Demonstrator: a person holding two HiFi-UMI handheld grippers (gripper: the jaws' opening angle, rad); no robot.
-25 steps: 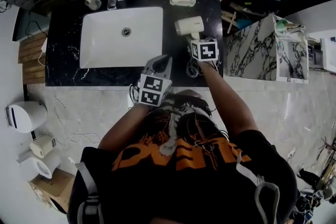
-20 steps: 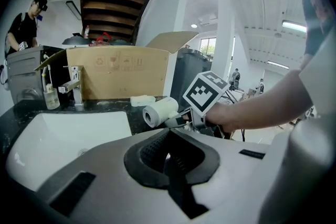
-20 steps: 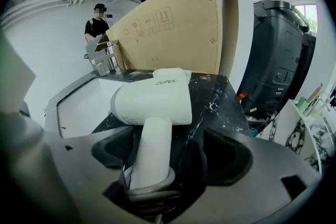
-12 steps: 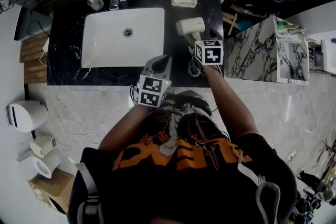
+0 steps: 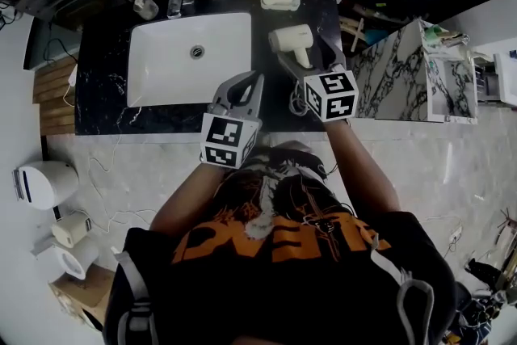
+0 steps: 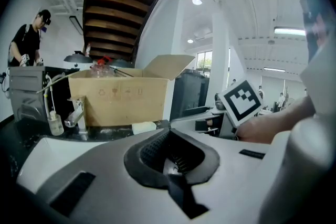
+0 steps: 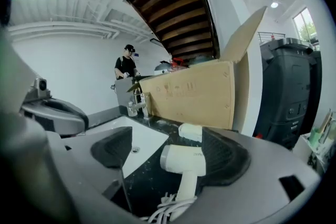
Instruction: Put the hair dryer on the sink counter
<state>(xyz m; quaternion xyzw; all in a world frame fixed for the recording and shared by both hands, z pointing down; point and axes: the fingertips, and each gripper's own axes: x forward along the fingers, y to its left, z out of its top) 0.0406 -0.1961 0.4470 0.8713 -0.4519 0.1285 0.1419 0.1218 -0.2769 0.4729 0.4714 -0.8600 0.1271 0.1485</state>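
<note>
Counter (image 5: 105,105) bears hair dryer (image 5: 291,39), print perhaps illegible; right fingers (image 7: 226,157) just opened above it, left fingers (image 6: 134,160) clenched.

At six o'clock the left gripper (image 6: 170,162) has its jaws pressed together, with nothing in them. A brown cardboard box (image 6: 123,93) sits at nine o'clock. A person (image 6: 26,42) stands at ten o'clock.
</note>
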